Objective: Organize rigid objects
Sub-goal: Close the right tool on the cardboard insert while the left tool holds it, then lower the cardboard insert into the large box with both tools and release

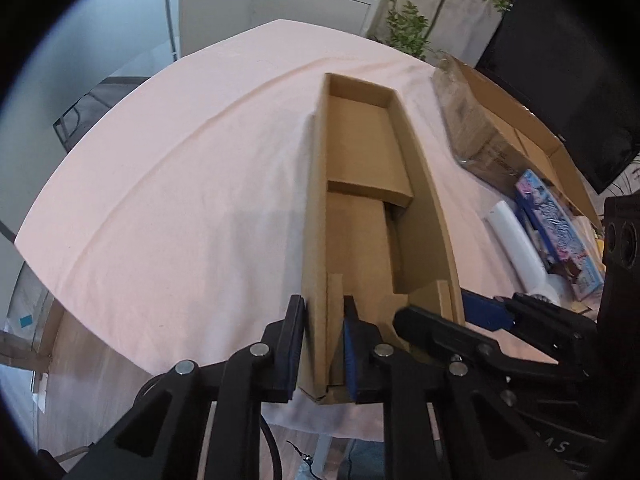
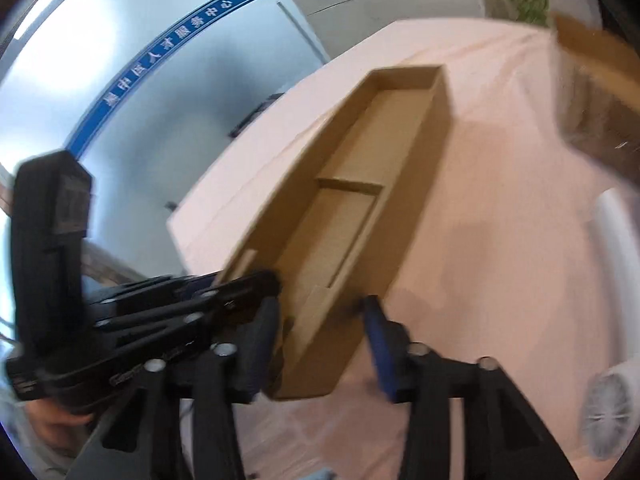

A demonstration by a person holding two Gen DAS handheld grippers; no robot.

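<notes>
A long open cardboard box (image 1: 360,152) lies lengthwise on the pink-clothed table (image 1: 180,180), with a folded cardboard insert (image 1: 370,190) inside. In the left wrist view my left gripper (image 1: 323,308) is shut on the box's left wall at the near end, one pad on each side. My right gripper (image 1: 440,310) straddles the right wall, one finger inside and the blue pad (image 1: 486,314) outside. In the right wrist view the right gripper (image 2: 322,308) stands open around the near end of the box (image 2: 360,184), its pads clear of the cardboard. The left gripper (image 2: 240,280) shows at the left.
A second, larger cardboard box (image 1: 480,120) sits at the back right. Beside it lie a white cylinder (image 1: 516,240) and a blue-pink printed package (image 1: 560,232). A small white fan (image 2: 608,404) is at the near right. A black monitor (image 1: 560,80) stands behind.
</notes>
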